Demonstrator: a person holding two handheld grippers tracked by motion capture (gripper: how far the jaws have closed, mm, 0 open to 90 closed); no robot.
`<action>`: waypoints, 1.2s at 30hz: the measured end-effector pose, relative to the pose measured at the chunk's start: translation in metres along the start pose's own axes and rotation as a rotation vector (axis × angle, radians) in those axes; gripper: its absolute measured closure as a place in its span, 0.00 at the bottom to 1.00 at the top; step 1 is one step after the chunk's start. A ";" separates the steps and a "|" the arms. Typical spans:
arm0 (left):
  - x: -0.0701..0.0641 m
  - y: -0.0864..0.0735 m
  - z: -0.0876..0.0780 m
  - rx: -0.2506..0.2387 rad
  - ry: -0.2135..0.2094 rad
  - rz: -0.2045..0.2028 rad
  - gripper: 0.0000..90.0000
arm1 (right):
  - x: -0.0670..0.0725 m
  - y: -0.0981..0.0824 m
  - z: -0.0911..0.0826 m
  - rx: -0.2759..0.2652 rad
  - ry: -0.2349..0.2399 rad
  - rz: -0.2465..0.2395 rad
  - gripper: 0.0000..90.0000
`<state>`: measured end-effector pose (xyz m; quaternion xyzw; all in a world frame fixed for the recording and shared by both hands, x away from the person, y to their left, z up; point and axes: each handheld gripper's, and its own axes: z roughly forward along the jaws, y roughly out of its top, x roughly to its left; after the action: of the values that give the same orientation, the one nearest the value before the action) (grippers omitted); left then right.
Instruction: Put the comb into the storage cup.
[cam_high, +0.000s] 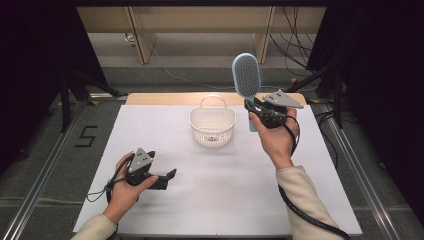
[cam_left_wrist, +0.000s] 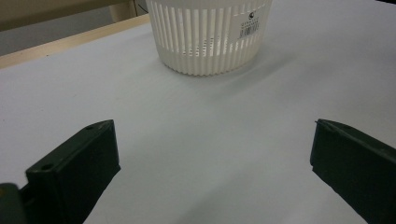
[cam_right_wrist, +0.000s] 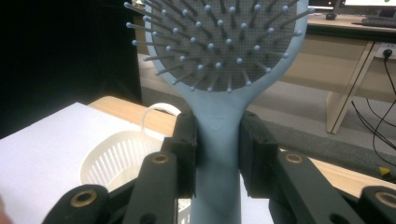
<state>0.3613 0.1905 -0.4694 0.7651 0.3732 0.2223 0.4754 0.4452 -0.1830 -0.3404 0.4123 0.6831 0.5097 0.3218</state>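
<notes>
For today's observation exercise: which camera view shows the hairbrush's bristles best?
The right gripper view: the hairbrush is close up, each ball-tipped bristle distinct, its handle clamped in the right claw. The high view shows the whole brush upright but small, its bristles only a grey texture.

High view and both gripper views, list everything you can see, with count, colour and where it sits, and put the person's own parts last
Basket: one, white slatted plastic with a handle, on the table's far middle.
Hairbrush: one, light blue with a grey bristle pad, held upright in the air right of the basket.
Table: one, white top with a wooden far edge.
Floor mark: one, black "5", left of the table.
Left gripper: one, black, low over the table's near left, jaws wide apart.
Right gripper: one, black, jaws clamped on the brush handle.
Hands: two, one on each gripper, pale sleeves.
</notes>
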 end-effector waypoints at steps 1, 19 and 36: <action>0.000 0.000 0.000 0.000 0.000 0.001 0.01 | 0.000 0.000 0.000 -0.001 0.000 0.000 0.79; 0.000 0.000 0.000 -0.002 -0.001 -0.002 0.01 | 0.001 0.001 0.005 -0.008 0.000 -0.001 0.78; 0.000 0.000 0.000 -0.003 0.000 -0.002 0.01 | 0.003 0.003 0.009 -0.018 0.008 0.000 0.78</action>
<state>0.3613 0.1908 -0.4692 0.7640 0.3738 0.2222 0.4767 0.4526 -0.1762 -0.3397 0.4075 0.6799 0.5173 0.3226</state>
